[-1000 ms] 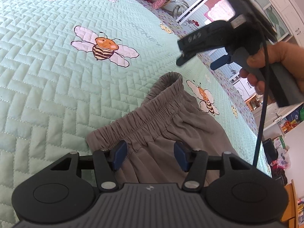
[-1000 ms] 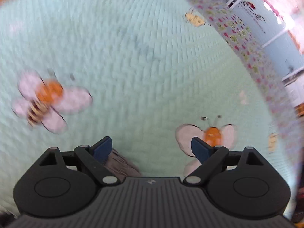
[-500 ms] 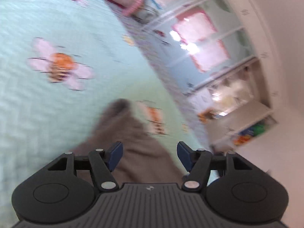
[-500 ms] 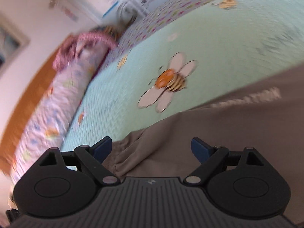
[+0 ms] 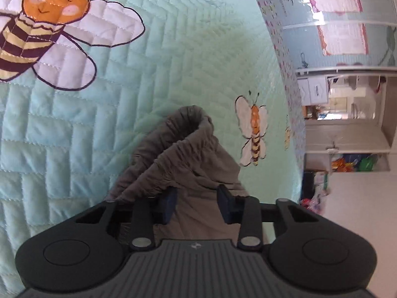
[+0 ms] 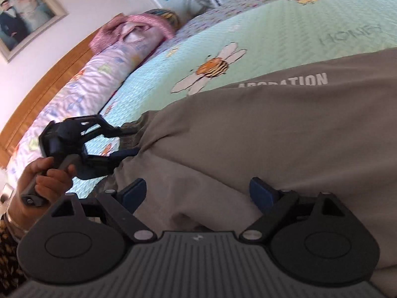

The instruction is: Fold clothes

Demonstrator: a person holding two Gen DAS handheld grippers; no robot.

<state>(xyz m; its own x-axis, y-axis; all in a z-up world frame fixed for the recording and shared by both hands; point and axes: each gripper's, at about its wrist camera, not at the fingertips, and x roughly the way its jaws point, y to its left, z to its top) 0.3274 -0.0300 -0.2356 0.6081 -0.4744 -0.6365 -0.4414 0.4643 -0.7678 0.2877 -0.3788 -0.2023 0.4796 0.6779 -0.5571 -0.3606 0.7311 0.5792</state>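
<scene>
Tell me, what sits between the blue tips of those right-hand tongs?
Grey trousers: the right wrist view shows their cloth filling the gap between the wide-apart tips of the right tongs, which aren't pinching it.

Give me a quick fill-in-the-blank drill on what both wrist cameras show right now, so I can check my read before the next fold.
1. The garment lying on the bedspread is ____ in colour.
2. The left gripper sits at the garment's gathered ____ end.
3. The insects printed on the bedspread are ____.
4. The right gripper has its jaws standing ____ above the fabric.

Missing words: grey-brown; waistband; bees; open
</scene>
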